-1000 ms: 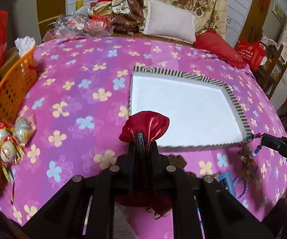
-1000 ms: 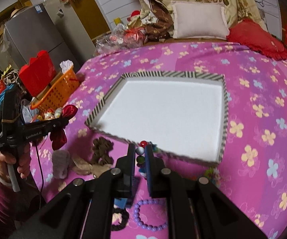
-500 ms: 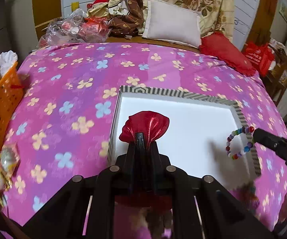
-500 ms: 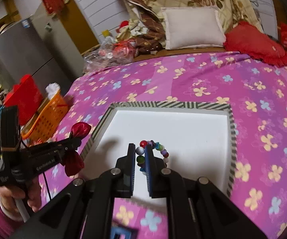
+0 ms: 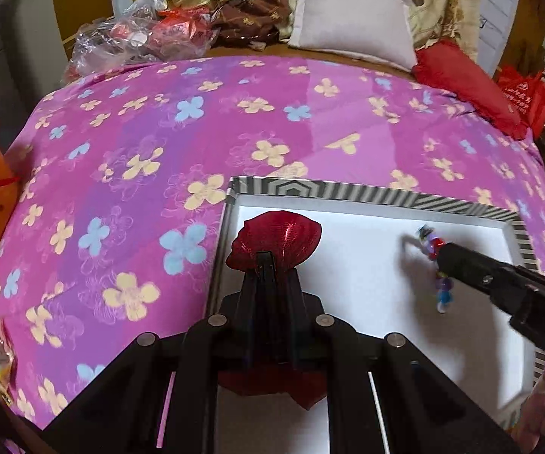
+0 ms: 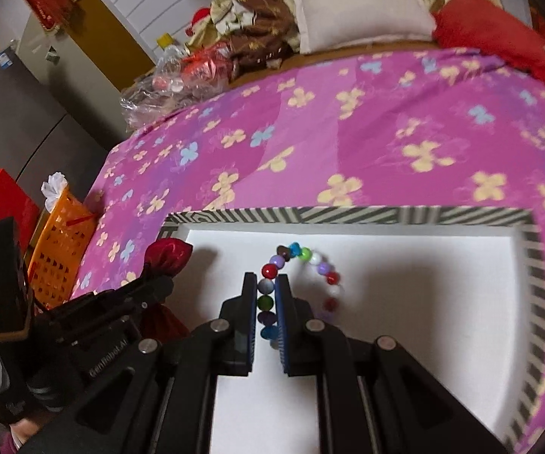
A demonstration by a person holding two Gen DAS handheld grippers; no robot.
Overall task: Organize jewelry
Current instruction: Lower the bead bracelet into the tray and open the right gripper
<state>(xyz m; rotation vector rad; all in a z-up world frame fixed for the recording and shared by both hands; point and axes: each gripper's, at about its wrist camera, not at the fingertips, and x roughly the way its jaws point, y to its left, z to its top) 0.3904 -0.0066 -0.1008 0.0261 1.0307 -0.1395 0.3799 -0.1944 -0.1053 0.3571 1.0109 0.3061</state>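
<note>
While both items are hanging over the white floor of the striped-rim tray [image 6: 348, 215], the delivery step of the sorting is in hand. The left gripper [image 5: 264, 261], its jaws pressed together, is pinching the gathered neck of the red pouch [image 5: 278, 236] above the tray's near-left corner; the right gripper [image 6: 266, 295] is clamping the multicoloured bead bracelet [image 6: 302, 255] between its pads, the free loop arching beyond the fingertips over the tray's middle. Neither item appears to be resting on the tray floor, though this is hard to judge. The next move is probably calling for lowering each item, keeping the two well apart, then spreading the jaws so that pouch and bracelet are settling inside the rim.
</note>
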